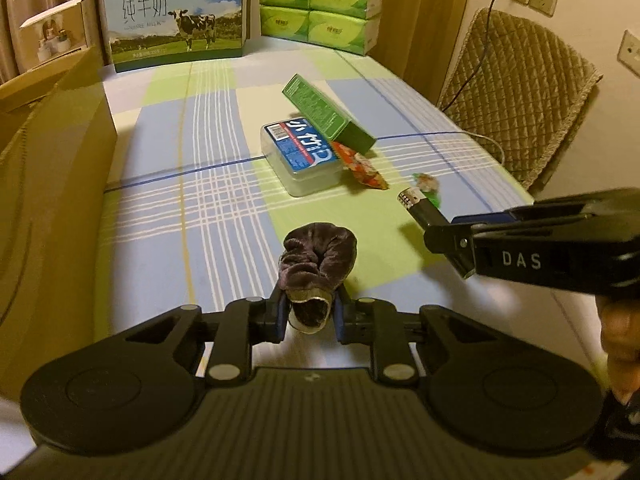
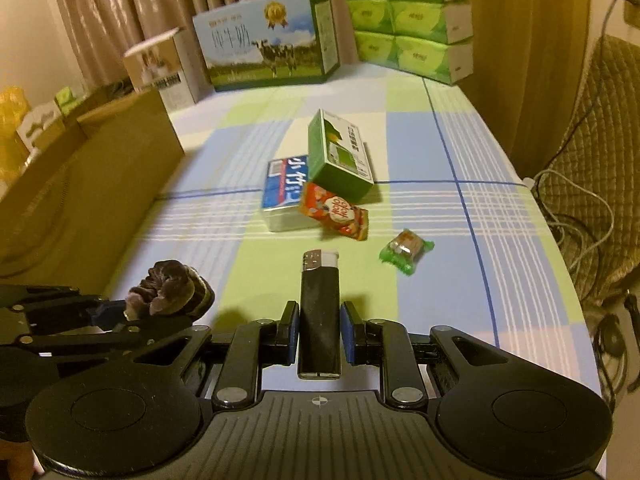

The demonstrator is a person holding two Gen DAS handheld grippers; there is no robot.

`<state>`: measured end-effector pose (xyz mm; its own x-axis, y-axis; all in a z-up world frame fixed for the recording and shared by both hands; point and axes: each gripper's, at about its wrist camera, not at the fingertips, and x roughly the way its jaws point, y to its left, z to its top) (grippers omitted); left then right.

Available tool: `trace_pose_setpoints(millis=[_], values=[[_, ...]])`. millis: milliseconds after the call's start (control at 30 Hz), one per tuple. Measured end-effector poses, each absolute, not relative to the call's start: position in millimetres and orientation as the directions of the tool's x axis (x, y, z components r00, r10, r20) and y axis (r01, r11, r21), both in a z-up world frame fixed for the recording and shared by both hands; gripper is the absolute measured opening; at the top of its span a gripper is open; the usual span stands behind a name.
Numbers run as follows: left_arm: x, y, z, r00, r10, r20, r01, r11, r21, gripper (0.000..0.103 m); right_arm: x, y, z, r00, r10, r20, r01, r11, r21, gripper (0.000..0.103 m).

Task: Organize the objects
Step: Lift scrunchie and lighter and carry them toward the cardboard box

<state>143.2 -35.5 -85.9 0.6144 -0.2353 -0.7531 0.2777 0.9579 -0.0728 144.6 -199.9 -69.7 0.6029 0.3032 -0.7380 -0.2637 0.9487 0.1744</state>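
In the left wrist view the left gripper (image 1: 308,312) sits at bottom centre, its jaws pinched on a dark purple scrunchie (image 1: 318,260) held above the checked tablecloth (image 1: 180,200). In the right wrist view the right gripper (image 2: 319,326), also bottom centre, clamps a black lighter (image 2: 320,312) upright between its pads. Mid-frame lie a clear box (image 2: 282,192), a green carton (image 2: 340,156) leaning on it, a red packet (image 2: 340,212) and a green candy (image 2: 406,250) to the right.
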Motion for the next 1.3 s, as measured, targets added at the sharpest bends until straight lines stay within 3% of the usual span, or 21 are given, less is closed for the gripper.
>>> trace_pose_setpoints(millis=[633, 1300], values=[[56, 0, 6, 0.694, -0.216, -0.687, 0.244, 0.968, -0.059, 0.018, 50, -169, 10, 0.660, 0.363, -0.658, -0.327, 0.927, 0.184, 0.019], [13, 51, 40, 0.734, -0.141, -0.664, 0.157, 0.987, -0.036, 0.018, 25, -111, 28, 0.640, 0.447, -0.625, -0.449, 0.878, 0.168, 0.019]])
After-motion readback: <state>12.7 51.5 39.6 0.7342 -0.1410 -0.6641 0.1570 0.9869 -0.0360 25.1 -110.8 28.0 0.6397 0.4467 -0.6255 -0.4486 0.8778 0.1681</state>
